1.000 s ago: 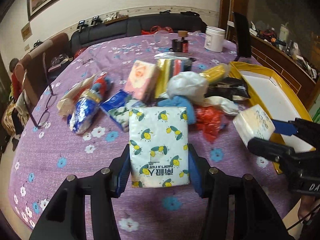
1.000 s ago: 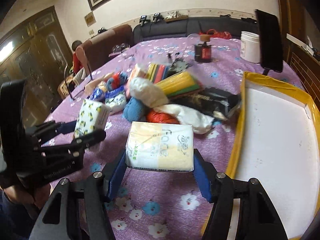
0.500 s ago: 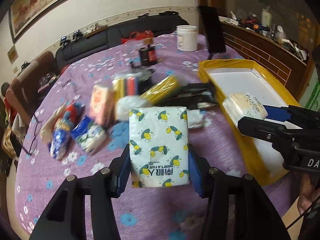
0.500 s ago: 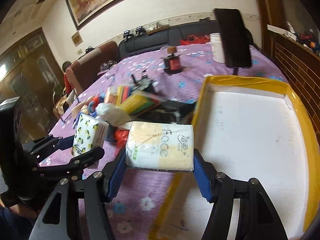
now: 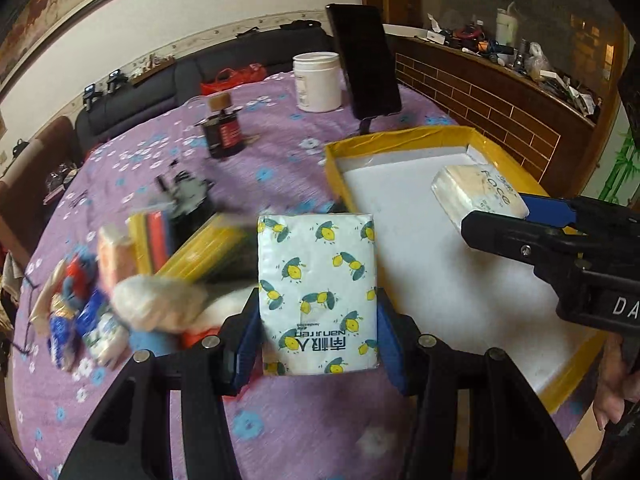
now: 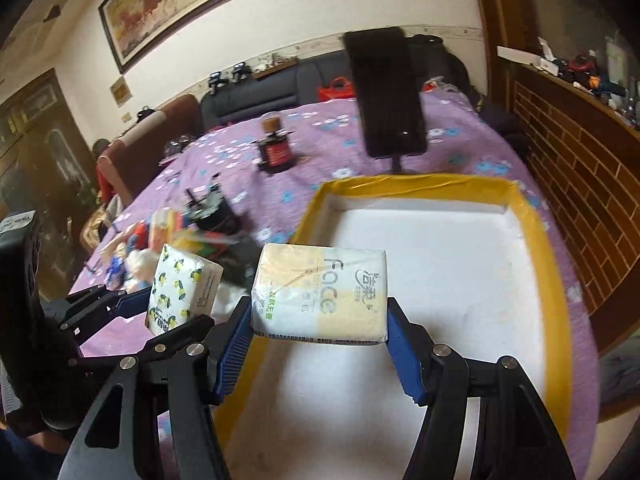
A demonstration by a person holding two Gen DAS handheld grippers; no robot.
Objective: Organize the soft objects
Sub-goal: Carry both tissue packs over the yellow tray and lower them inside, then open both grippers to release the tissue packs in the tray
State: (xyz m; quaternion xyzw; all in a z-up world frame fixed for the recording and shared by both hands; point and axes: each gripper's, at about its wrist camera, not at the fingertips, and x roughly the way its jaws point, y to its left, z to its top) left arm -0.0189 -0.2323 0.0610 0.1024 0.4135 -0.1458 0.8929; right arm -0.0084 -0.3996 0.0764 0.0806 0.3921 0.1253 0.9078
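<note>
My right tool (image 6: 319,332) pinches the yellow-and-white tissue pack (image 6: 320,294) above the near left part of the yellow-rimmed tray (image 6: 558,280); my left tool (image 5: 318,334) pinches the lemon-print tissue pack (image 5: 318,294) just outside the tray's left wall. To place well, I'd lower the right pack flat into a tray corner before releasing, leaving room alongside for the lemon one. Left of the tray, the pile of soft items (image 5: 132,280) waits on the counter (image 5: 280,152).
</note>
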